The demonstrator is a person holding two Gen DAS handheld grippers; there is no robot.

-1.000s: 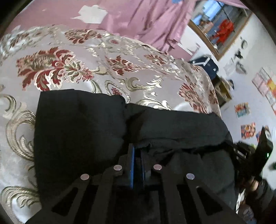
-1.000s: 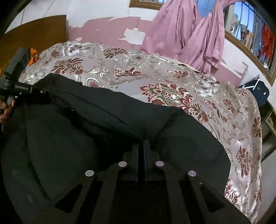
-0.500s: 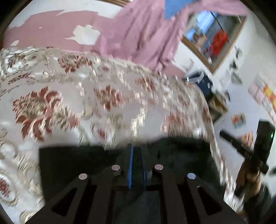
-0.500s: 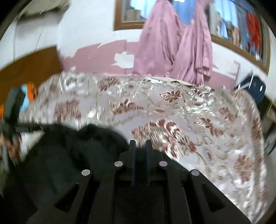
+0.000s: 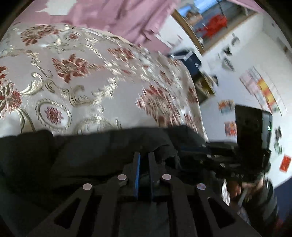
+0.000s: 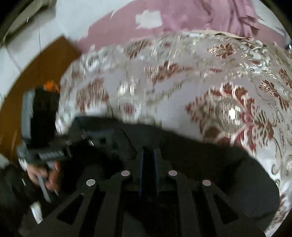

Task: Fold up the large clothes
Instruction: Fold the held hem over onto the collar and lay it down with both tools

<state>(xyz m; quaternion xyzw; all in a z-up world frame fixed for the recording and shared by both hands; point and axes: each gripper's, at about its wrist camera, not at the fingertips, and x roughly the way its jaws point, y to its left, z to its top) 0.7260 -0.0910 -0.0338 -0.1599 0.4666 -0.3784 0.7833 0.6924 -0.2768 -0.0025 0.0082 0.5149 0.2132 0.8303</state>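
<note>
Both grippers, left gripper (image 5: 144,158) and right gripper (image 6: 148,155), are pinching the large black cloth garment's (image 5: 82,151) near edge, jaws almost closed; its length is running sideways between them.

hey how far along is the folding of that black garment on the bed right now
Done: the black garment lies bunched on the floral bedspread, partly doubled over. In hand: the left gripper and right gripper are both shut on its cloth. Left: lay this fold flat, then finish folding; blur hides finer detail.

place: home bedroom | cues: bed (image 5: 87,85) – floral bedspread, pink curtains (image 5: 116,16), wall posters (image 5: 262,89)
</note>
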